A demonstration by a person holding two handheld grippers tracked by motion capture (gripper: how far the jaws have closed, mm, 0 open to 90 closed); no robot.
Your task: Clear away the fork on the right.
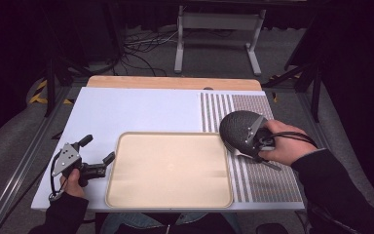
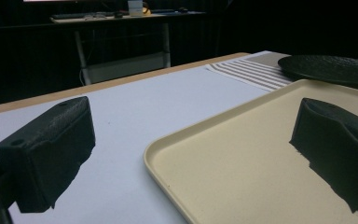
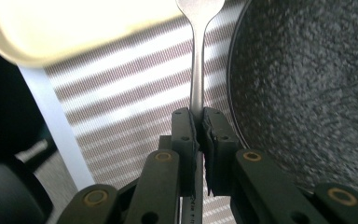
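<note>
the right gripper (image 3: 198,122) has its jaws clamped on the handle of a metal utensil (image 3: 197,70), fork or spoon i can't tell, since its head runs out of the top of the right gripper view. its long axis runs straight out from the jaws, head toward the tray (image 3: 74,28), with the dark plate (image 3: 307,93) just beside it. from above, the right hand (image 1: 280,144) sits by the plate (image 1: 238,127) on the striped mat (image 1: 268,180), near the tray's (image 1: 170,168) right edge. the left gripper (image 1: 97,148) rests at the tray's left edge, jaws wide apart, holding nothing. the right is far nearer.
</note>
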